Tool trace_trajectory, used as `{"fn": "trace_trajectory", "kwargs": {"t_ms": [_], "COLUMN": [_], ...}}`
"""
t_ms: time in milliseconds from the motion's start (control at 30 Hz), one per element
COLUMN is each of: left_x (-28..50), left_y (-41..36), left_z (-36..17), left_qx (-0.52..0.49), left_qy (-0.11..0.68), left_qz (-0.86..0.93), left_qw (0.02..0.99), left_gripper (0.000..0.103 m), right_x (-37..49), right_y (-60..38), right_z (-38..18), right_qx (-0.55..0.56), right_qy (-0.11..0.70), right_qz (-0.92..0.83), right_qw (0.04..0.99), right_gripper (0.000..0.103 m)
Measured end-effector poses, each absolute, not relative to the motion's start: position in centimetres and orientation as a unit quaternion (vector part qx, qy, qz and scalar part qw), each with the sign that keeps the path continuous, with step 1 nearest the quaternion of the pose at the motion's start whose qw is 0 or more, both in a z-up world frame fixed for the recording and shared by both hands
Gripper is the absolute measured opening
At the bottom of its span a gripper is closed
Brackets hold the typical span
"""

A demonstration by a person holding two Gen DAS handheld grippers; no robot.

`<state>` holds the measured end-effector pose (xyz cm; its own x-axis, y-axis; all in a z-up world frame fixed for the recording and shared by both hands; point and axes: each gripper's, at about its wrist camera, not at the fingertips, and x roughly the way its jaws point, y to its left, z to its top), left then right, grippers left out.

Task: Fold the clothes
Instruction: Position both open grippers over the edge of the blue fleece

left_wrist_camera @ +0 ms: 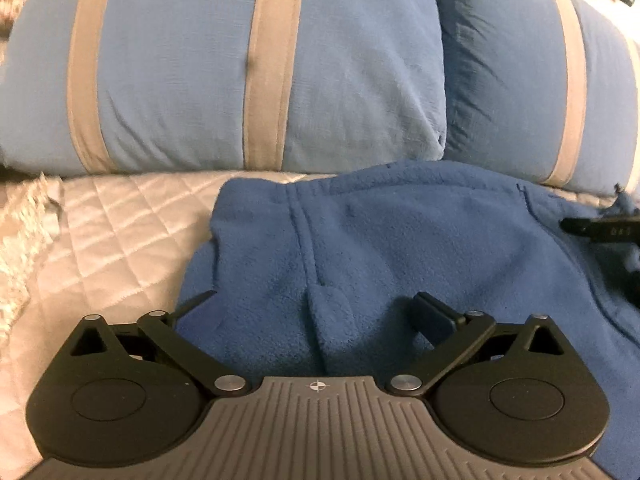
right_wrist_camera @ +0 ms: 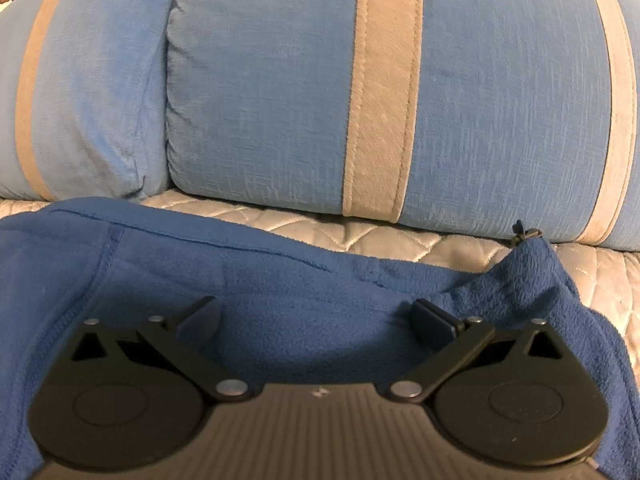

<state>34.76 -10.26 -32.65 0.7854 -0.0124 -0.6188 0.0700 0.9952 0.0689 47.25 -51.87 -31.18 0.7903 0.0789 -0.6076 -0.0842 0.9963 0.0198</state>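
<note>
A blue fleece garment [left_wrist_camera: 420, 240] lies spread on a quilted bedcover, filling the lower half of both views [right_wrist_camera: 280, 292]. My left gripper [left_wrist_camera: 316, 304] hovers low over its left part, open, fingers wide apart with a raised fold of fleece between them. My right gripper [right_wrist_camera: 316, 308] is open too, spread over the garment's right part near a lifted corner with a zipper pull [right_wrist_camera: 528, 236]. The tip of the right gripper [left_wrist_camera: 600, 232] shows at the right edge of the left wrist view, resting on the fleece.
Two light blue pillows with tan stripes [left_wrist_camera: 240, 68] [right_wrist_camera: 440, 92] stand just behind the garment. The pale quilted bedcover [left_wrist_camera: 104, 240] [right_wrist_camera: 400, 240] shows to the left and right of the fleece. A fringed cream blanket [left_wrist_camera: 20, 248] lies at far left.
</note>
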Motion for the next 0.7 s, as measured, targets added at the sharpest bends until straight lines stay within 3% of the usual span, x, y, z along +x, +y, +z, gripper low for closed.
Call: {"fn": "trace_trajectory", "kwargs": {"t_ms": [367,500,700], "left_x": [34.9,34.7,34.4], "left_y": [-10.9,-10.8,-11.1], "left_z": [-32.9,-32.9,-32.9], "left_qx": [0.081,0.079,0.084], "left_qy": [0.303,0.303,0.298], "left_qz": [0.007,0.006,0.009], "left_qw": [0.949,0.950,0.951], "left_gripper": [0.103,0.103,0.103], "right_x": [43.2,40.6,38.6], "right_y": [-54.3,-58.1,-60.4], "right_z": [-24.7,-24.7,-30.0], "right_qx": [-0.060,-0.007,0.024], "right_qy": [0.349,0.373,0.344], "right_qz": [0.080,0.088,0.064], "right_qw": [0.932,0.923,0.937], "right_gripper": [0.103,0.103,0.102]}}
